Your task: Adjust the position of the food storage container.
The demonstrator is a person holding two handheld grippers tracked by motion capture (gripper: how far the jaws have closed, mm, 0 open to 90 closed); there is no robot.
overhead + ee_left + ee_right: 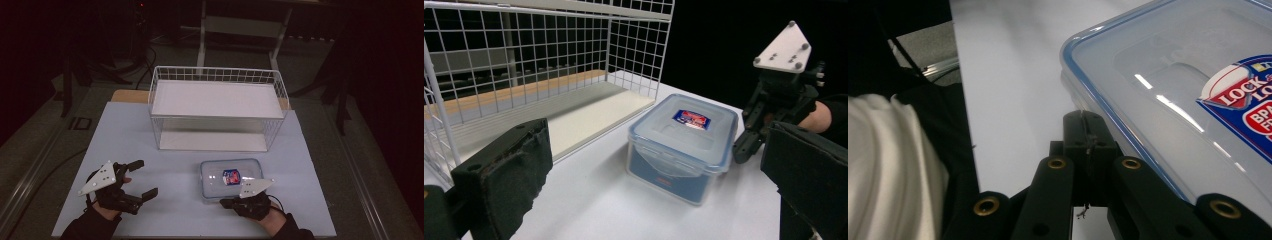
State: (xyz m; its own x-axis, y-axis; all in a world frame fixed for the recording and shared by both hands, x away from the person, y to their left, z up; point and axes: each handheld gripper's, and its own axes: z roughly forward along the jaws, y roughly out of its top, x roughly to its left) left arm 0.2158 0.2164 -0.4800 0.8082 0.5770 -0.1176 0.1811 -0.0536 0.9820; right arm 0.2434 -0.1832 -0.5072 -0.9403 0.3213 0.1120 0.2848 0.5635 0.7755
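A clear plastic box (231, 180) with a blue-rimmed lid and a red and blue label sits on the white table in front of the wire rack. My right gripper (226, 202) is shut, with nothing between its jaws. In the right gripper view its closed tips (1088, 132) lie right at the rim of the box's lid (1173, 90); I cannot tell whether they touch it. The left gripper (145, 178) rests at the front left, open and empty. In the left gripper view its wide-open jaws frame the box (679, 145), with the right gripper (744, 150) beside it.
A white wire rack (215, 74) with an upper shelf and an open front stands at the middle back of the table (130, 130), close behind the box. The same rack (549, 50) rises at the left in the left gripper view. Dark floor surrounds the table.
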